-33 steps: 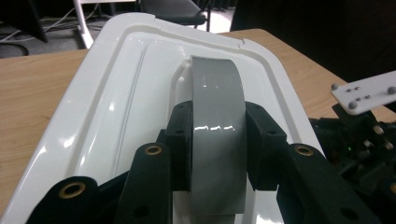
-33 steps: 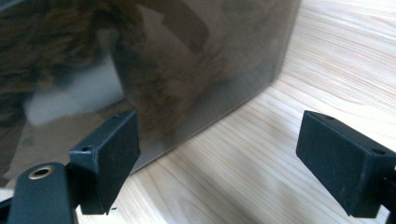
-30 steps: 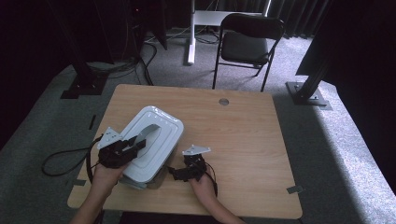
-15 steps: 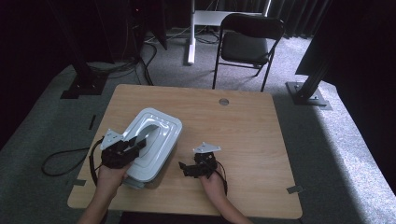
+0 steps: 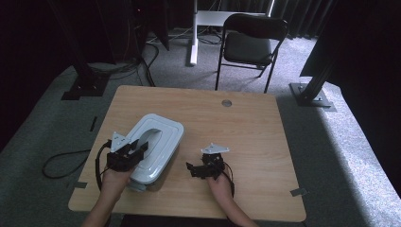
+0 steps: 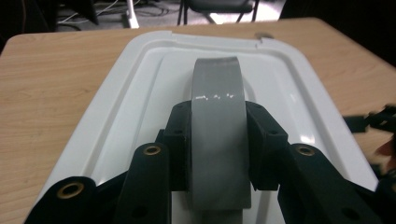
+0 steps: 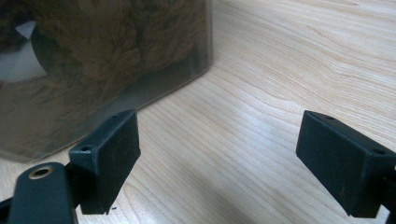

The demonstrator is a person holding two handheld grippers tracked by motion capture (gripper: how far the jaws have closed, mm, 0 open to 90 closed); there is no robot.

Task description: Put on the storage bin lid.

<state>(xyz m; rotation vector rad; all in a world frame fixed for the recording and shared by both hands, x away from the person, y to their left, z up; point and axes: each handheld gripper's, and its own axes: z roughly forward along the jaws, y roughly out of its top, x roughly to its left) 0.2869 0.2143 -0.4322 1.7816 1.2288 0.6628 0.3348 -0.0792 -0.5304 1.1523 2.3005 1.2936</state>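
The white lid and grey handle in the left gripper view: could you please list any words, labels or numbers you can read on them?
None: the white lid and its grey handle carry no readable text.
The left tongs gripping the handle are unmarked too.

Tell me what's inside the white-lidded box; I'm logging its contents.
Through the box's clear wall brown, fuzzy material shows, pressed against the side. What it is cannot be told. From above, the white lid covers everything; the left claw grips its grey handle.
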